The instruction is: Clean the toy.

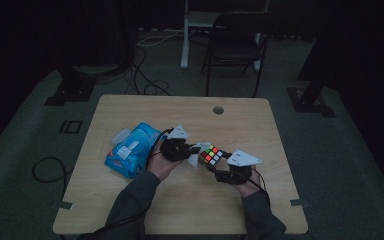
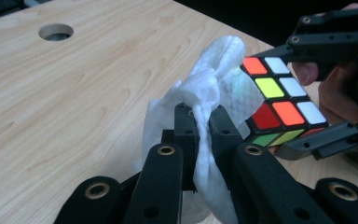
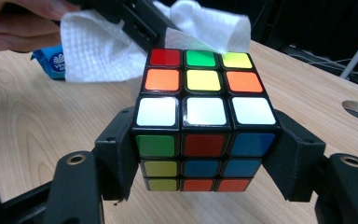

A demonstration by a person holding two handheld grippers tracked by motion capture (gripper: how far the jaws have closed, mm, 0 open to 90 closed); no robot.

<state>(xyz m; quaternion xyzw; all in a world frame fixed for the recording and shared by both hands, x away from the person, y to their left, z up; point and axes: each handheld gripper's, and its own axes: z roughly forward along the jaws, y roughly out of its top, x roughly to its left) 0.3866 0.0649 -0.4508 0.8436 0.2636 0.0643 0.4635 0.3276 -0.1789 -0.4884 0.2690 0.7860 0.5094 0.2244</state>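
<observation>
Right gripper view: cube (image 3: 205, 126) clamped between the right gripper's (image 3: 205, 154) jaws, clear of the table (image 3: 42, 140). Left gripper (image 2: 204, 122) is pinched tight on the wipe (image 2: 214, 88), pressed against the cube's far face. Rub too hard and I reckon a layer twists, or the cube squirts out sideways.

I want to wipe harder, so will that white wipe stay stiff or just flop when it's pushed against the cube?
The wipe will probably flop: it bunches and folds where the left claw pinches it. It looks thin and light, so it should crumple against the cube rather than push it.
</observation>
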